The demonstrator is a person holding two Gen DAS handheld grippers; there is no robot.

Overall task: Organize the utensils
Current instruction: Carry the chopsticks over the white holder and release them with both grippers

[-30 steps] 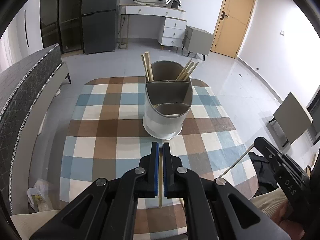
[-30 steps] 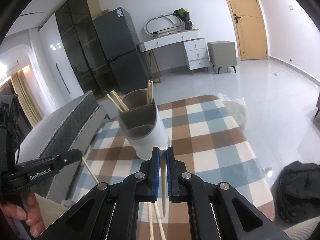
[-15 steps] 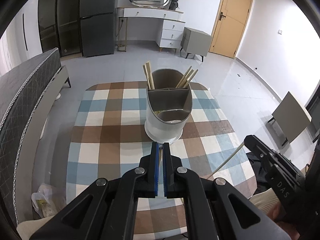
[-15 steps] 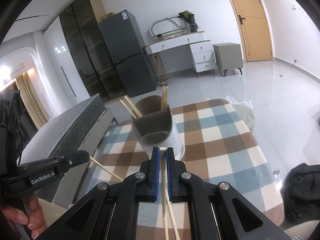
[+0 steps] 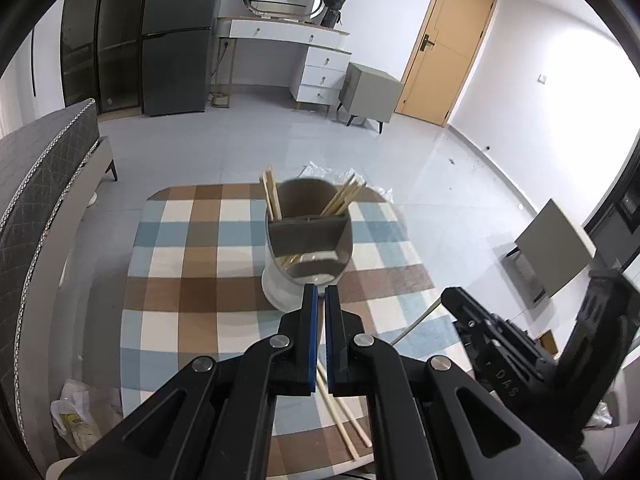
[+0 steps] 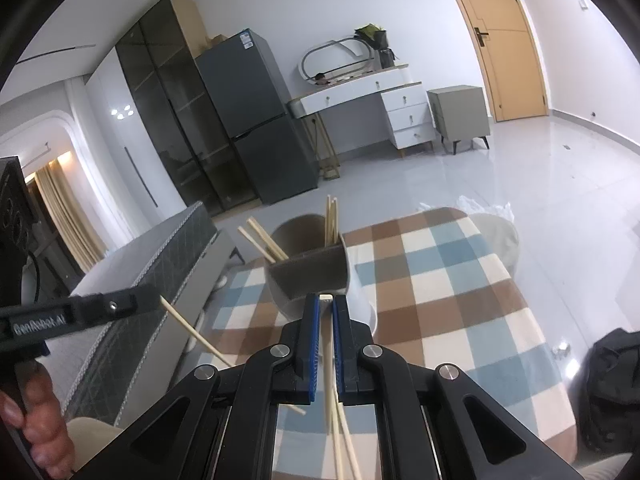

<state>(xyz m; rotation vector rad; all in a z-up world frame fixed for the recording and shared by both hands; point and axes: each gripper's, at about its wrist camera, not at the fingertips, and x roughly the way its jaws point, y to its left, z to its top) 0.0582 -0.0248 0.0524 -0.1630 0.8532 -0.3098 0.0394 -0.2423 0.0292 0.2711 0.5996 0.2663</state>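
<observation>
Both grippers were clamped on a chopstick each: the right gripper (image 6: 324, 302) held its chopstick (image 6: 328, 364) lengthwise along the fingers, tip toward the utensil holder (image 6: 316, 276) at twelve o'clock and nearer than the left gripper (image 5: 321, 292), whose chopstick (image 6: 192, 334) lay crosswise.

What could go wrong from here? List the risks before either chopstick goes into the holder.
1. The left gripper and right gripper both point at the utensil holder, so the left-held chopstick and right-held chopstick could cross or knock together.
2. Each stick has a long free length beyond the pads, so it may pivot and miss its compartment.
3. A nudge at the tall holder's rim might tip it.
</observation>
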